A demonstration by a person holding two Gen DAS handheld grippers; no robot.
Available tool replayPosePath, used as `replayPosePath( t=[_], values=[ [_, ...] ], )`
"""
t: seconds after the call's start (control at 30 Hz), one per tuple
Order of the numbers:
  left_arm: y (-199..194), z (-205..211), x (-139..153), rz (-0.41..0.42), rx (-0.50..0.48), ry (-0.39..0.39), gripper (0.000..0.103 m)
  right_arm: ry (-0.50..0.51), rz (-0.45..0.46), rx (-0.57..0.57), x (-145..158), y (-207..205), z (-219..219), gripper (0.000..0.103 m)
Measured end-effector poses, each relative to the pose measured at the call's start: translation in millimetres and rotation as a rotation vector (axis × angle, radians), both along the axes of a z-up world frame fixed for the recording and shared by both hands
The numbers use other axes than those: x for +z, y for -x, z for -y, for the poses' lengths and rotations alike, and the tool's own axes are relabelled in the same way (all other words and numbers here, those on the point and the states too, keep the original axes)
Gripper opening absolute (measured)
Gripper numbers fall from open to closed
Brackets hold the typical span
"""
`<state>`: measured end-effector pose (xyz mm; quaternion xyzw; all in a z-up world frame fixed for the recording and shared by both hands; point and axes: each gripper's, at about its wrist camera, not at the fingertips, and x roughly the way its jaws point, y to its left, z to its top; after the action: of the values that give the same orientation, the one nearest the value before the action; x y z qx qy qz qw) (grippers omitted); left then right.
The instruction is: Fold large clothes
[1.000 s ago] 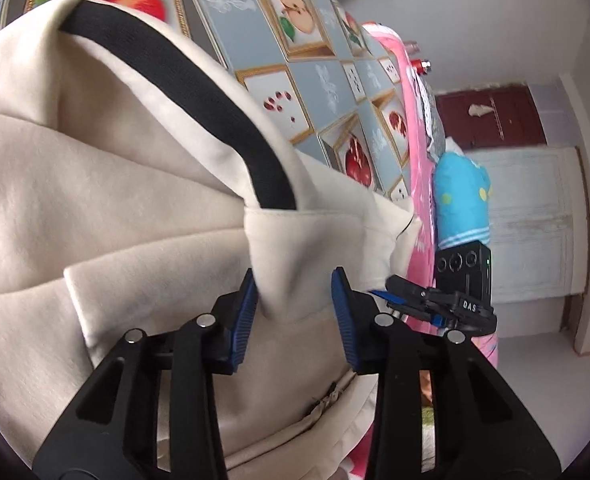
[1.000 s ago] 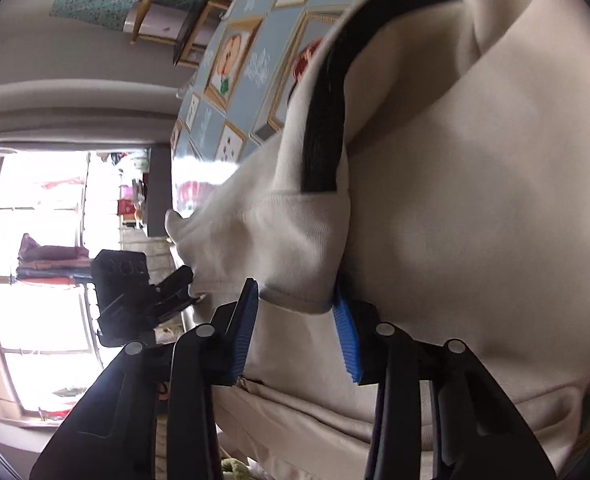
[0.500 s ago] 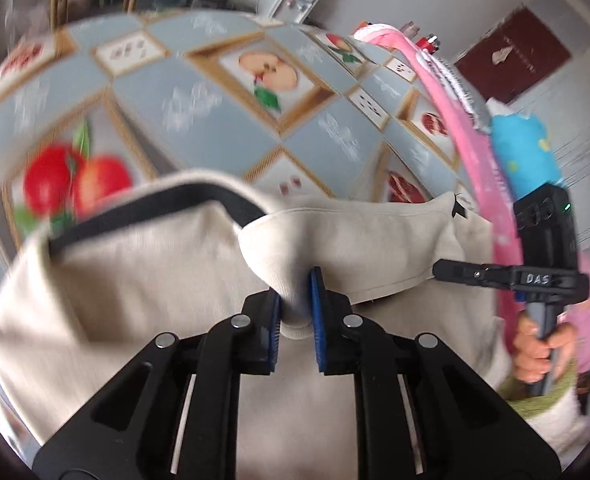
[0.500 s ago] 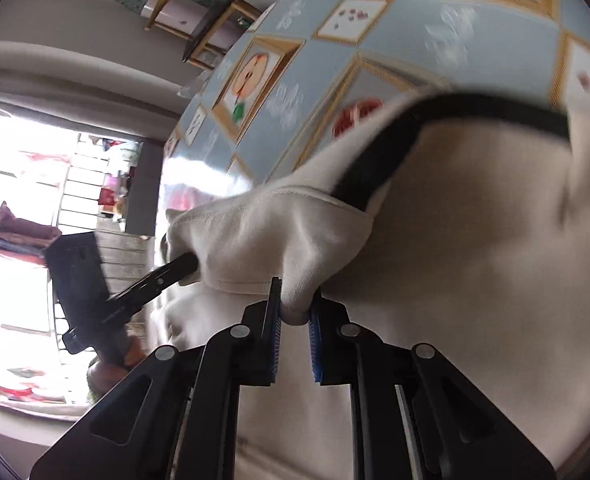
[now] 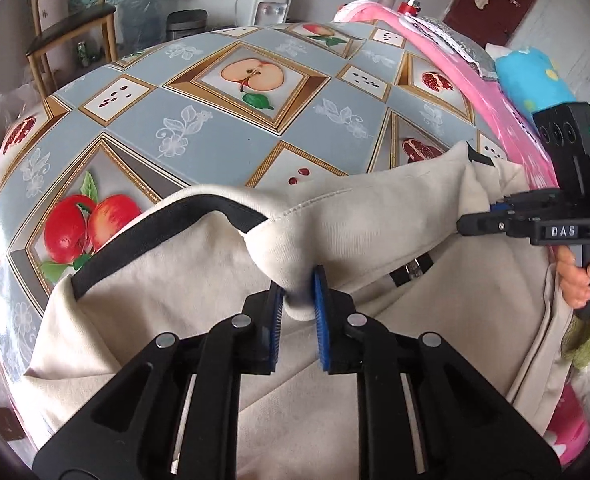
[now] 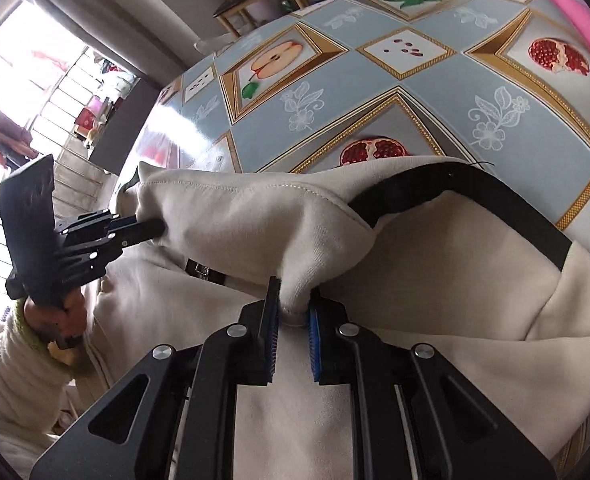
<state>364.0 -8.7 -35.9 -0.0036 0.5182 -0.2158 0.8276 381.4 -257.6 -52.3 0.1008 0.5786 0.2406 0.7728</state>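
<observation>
A cream garment (image 5: 167,292) with a black trim band (image 5: 163,220) lies on the fruit-patterned tablecloth (image 5: 215,132). My left gripper (image 5: 298,282) pinches a raised fold of its edge between the blue pads; the jaws are easing open slightly with the cloth still pressed. In the right wrist view my right gripper (image 6: 293,294) is shut on another fold of the cream garment (image 6: 435,280), near the black band (image 6: 495,200). Each gripper appears in the other's view, the right gripper (image 5: 471,222) and the left gripper (image 6: 153,226), tips buried in the same stretched hem.
A pink cloth (image 5: 447,48) and a blue patterned item (image 5: 535,80) lie along the table's right side. A wooden chair (image 5: 71,28) and a water dispenser (image 5: 271,4) stand beyond the far edge. A bright window (image 6: 35,80) is at left. A person's hand (image 5: 575,280) holds the right gripper.
Both grippers closed on folds of the garment's edge, then rolled and lifted it, so the hem now stretches between them above the table.
</observation>
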Motion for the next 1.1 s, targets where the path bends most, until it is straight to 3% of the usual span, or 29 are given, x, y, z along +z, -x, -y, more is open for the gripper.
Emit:
replayPosePath(
  t=[0.07, 0.13, 0.27, 0.37, 0.47, 0.53, 0.63, 0.7, 0.8, 0.93, 1.1],
  values=[
    [-1.5, 2.3, -0.2, -0.003, 0.004, -0.007, 0.016, 0.028, -0.001, -0.026, 5.3, 4.1, 2.3, 0.026],
    [-0.7, 3.2, -0.2, -0.002, 0.005, -0.011, 0.016, 0.112, 0.042, -0.080, 16.6, 12.4, 8.9, 0.054],
    [1.0, 3.2, -0.3, -0.001, 0.013, -0.008, 0.016, 0.257, 0.187, -0.254, 51.6, 34.7, 31.6, 0.055],
    [1.3, 2.7, -0.5, 0.000, 0.011, -0.003, 0.016, 0.182, 0.281, -0.263, 72.9, 41.1, 20.0, 0.055],
    [1.5, 2.2, -0.4, -0.002, 0.018, 0.002, 0.016, 0.124, 0.342, -0.123, 78.2, 37.6, -27.7, 0.048],
    [2.4, 3.0, -0.3, -0.002, 0.028, 0.000, 0.016, 0.102, 0.328, -0.045, 69.4, 31.7, -55.6, 0.029],
    [3.0, 2.1, -0.6, 0.001, 0.033, 0.001, 0.016, 0.102, 0.267, 0.024, 37.4, 14.7, -82.6, 0.015],
    [4.9, -1.0, 1.0, -0.002, 0.030, 0.000, 0.017, 0.109, 0.212, 0.036, 14.6, 11.0, -79.7, 0.013],
    [9.0, -14.8, 13.9, 0.008, 0.052, -0.002, 0.021, 0.035, 0.176, 0.017, 7.0, 10.6, -64.5, 0.012],
    [14.6, -26.4, 46.5, 0.122, 0.063, 0.045, 0.019, 0.016, 0.174, 0.025, 2.6, 11.3, -61.4, 0.012],
    [2.0, 12.0, 42.8, 0.086, -0.036, 0.041, 0.019, 0.048, 0.187, 0.040, 7.3, 15.2, -63.2, 0.012]
  ],
)
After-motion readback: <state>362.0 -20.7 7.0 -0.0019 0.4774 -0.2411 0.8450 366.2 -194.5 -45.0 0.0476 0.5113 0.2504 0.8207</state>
